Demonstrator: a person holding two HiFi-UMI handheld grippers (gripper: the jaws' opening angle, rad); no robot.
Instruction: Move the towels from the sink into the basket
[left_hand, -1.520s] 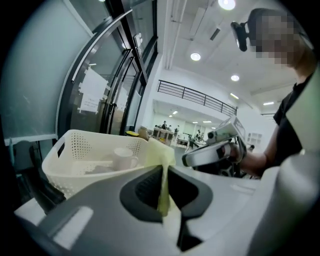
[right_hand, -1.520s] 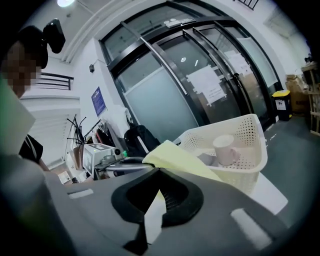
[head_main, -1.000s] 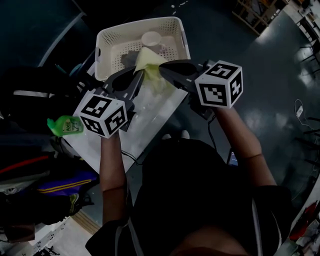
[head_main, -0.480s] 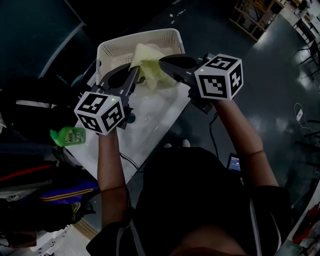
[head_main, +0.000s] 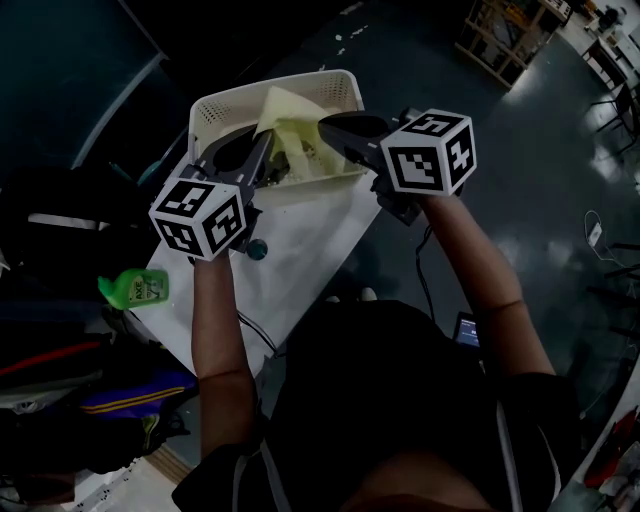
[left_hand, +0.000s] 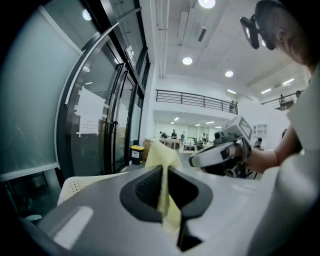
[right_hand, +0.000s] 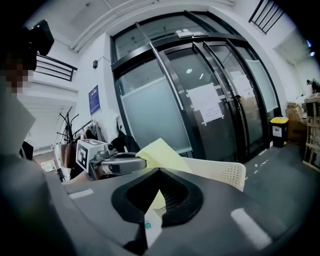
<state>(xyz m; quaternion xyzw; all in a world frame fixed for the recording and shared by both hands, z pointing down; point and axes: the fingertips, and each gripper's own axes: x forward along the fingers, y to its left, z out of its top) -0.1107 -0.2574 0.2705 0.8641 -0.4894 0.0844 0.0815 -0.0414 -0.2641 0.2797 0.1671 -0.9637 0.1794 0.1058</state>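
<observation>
Green bottle lies on white table, well left of white basket, on its near side. Left gripper at basket's near-left rim, jaws clenched on yellow towel. Towel held up over basket's near half, spread between both grippers. Right gripper at basket's near-right rim, jaws pinching towel's other edge.

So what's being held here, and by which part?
One yellow towel, held by both: the left gripper and the right gripper are each shut on a fold at opposite sides of it, over the basket.
</observation>
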